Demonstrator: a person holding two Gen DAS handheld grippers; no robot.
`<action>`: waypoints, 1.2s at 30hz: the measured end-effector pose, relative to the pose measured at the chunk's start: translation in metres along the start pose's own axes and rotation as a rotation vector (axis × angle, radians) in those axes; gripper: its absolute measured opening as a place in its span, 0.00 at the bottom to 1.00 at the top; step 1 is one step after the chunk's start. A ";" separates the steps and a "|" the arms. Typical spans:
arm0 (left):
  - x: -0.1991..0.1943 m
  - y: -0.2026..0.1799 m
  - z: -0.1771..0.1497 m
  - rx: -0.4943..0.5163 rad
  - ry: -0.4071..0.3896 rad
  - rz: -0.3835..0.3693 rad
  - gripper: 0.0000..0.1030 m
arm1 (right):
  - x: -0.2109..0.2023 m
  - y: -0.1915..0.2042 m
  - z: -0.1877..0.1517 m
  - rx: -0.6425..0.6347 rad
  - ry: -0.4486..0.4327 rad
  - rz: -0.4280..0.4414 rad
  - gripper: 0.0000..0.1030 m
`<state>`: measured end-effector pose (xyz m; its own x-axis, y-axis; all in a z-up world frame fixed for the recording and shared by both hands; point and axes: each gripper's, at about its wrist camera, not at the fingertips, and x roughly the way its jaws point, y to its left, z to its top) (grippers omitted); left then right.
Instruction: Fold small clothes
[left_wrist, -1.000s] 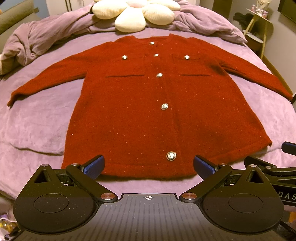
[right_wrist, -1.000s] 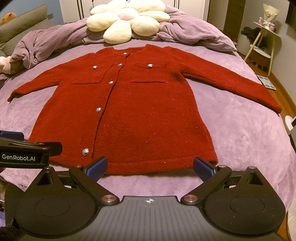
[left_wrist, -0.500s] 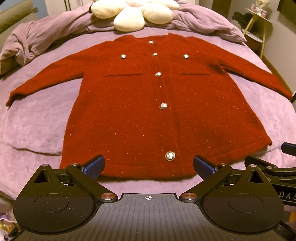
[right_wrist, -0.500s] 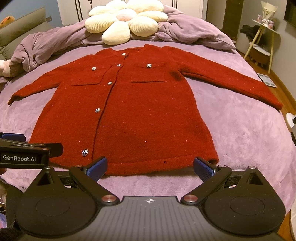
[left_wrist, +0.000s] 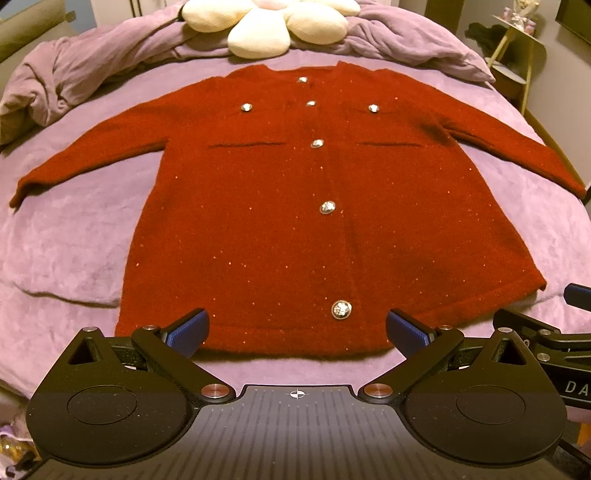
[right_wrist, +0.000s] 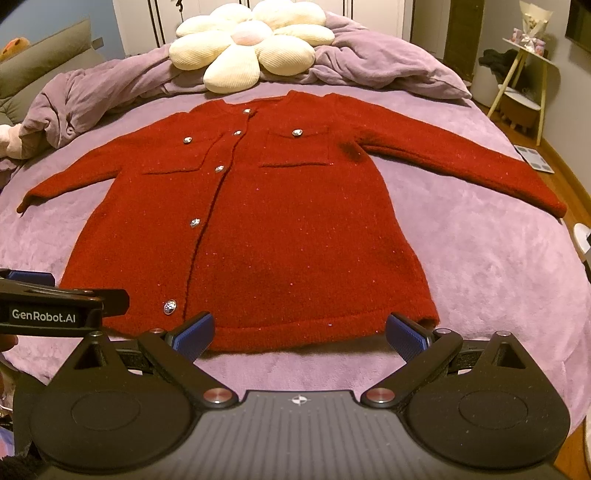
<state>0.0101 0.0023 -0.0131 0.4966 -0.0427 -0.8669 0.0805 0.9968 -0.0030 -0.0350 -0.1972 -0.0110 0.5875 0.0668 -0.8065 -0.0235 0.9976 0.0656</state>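
Bed (left_wrist: 74, 236), covered by a purple blanket, fills both views. A crumpled purple duvet (right_wrist: 110, 92) is heaped along its far end, with a cream flower cushion (right_wrist: 251, 40) resting on it. A red cardigan (left_wrist: 295, 221) lies flat and face up in the middle of the bed, buttoned, both sleeves spread outward, collar toward the cushion, hem at the near edge. A side table (right_wrist: 524, 88) stands by the wall to the right. Left gripper (left_wrist: 297, 332), jaws wide apart and holding nothing, hovers just short of the hem near its left half. Right gripper (right_wrist: 301, 334), jaws likewise spread and empty, hovers before the hem's right half; the two are side by side. Silver buttons (left_wrist: 328, 207) run down the cardigan's front, the lowest between the left gripper's blue pads (left_wrist: 188, 330).
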 end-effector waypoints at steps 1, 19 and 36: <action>0.001 0.000 0.000 0.001 0.000 0.000 1.00 | 0.000 0.000 0.000 0.001 -0.001 0.002 0.96; 0.019 0.001 -0.003 0.001 0.029 0.005 1.00 | 0.014 -0.014 -0.007 0.089 -0.027 0.080 0.96; 0.075 0.024 0.040 -0.100 -0.057 -0.005 1.00 | 0.076 -0.148 0.044 0.449 -0.264 0.183 0.90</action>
<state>0.0836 0.0205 -0.0589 0.5453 -0.0486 -0.8368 -0.0021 0.9982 -0.0594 0.0488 -0.3409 -0.0567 0.7903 0.1736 -0.5876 0.1691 0.8599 0.4816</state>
